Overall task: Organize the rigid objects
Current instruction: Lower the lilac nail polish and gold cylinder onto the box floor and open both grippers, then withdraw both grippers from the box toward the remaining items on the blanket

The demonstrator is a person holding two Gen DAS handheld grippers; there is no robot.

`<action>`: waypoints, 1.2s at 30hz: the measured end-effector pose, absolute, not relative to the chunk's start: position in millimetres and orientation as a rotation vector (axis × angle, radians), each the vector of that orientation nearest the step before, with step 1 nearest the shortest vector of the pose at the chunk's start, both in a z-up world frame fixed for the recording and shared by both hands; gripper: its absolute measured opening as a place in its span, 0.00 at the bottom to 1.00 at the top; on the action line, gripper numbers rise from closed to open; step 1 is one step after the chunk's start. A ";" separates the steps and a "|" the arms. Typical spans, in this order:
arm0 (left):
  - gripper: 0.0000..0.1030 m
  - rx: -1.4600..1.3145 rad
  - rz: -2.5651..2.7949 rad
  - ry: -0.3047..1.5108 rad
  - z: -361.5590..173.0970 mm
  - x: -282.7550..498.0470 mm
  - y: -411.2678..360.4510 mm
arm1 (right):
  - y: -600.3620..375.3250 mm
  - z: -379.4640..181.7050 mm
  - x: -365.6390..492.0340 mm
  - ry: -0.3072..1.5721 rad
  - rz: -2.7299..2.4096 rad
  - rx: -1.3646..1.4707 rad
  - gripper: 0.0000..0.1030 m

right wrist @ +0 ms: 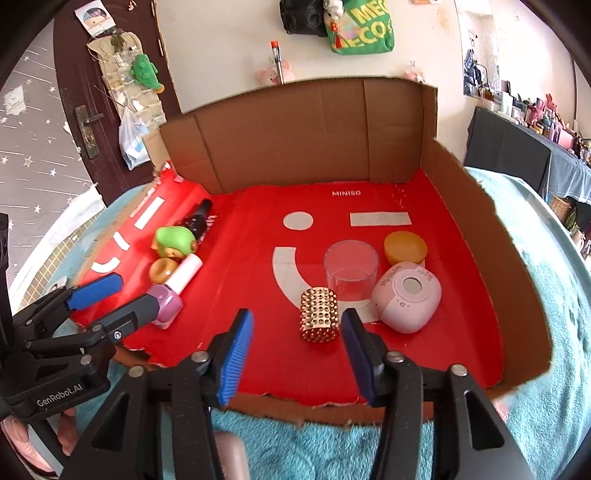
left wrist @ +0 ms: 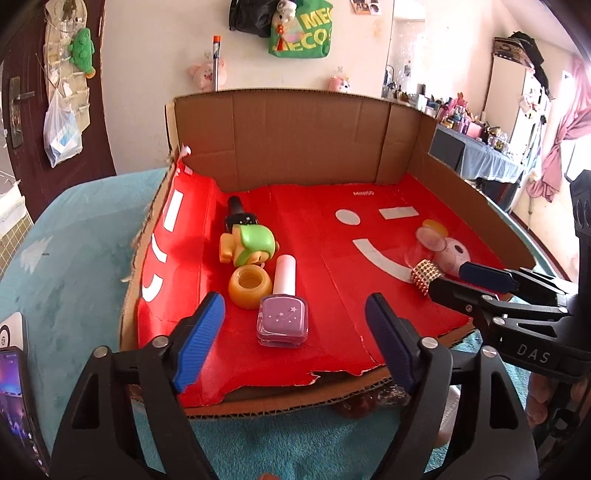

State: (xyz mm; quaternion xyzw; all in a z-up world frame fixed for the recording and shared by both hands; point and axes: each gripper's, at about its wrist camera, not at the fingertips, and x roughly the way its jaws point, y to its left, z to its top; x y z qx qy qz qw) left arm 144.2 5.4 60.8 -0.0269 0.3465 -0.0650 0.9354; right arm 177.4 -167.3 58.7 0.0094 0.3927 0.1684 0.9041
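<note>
My right hand-held gripper [right wrist: 297,350] hovers wide open just before the gold studded cylinder [right wrist: 320,314] on the red tray [right wrist: 251,229]; my left hand-held gripper [left wrist: 293,339], also wide, faces the purple nail polish bottle [left wrist: 283,314].

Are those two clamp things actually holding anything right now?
No. The left gripper is open around the purple nail polish bottle, and the right gripper is open before the gold studded cylinder; neither touches.

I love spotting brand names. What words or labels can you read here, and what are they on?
"MINISO": red liner, near the back wall.
"GenRobot.AI": left gripper body.
"DAS": right gripper body.
"MEC / ECO", cut off: green bag on the wall.
Script on the pink device: too small and tilted to read.
</note>
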 end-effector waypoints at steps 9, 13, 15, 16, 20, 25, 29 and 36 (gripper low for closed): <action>0.93 -0.086 -0.141 0.663 77.9 120.3 10.4 | -173.1 81.0 147.8 0.736 0.390 0.047 0.72; 1.00 -0.087 -0.123 0.649 81.8 113.5 10.4 | -175.9 88.9 136.1 0.707 0.405 0.061 0.81; 1.00 -0.088 -0.115 0.645 82.1 109.4 11.0 | -176.7 92.5 129.4 0.690 0.407 0.057 0.87; 1.00 -0.093 -0.111 0.646 81.9 107.8 11.6 | -177.3 93.8 126.6 0.683 0.408 0.056 0.88; 1.00 -0.112 -0.111 0.653 80.1 102.9 13.6 | -181.4 98.2 118.4 0.661 0.422 0.071 0.93; 1.00 -0.104 -0.098 0.643 79.4 95.4 13.8 | -185.3 101.5 108.9 0.635 0.439 0.090 1.00; 1.00 -0.116 -0.119 0.641 78.5 88.2 13.7 | -186.8 102.3 101.4 0.618 0.445 0.092 1.00; 1.00 -0.130 -0.148 0.639 73.4 76.2 14.0 | -187.5 100.0 88.0 0.596 0.444 0.085 1.00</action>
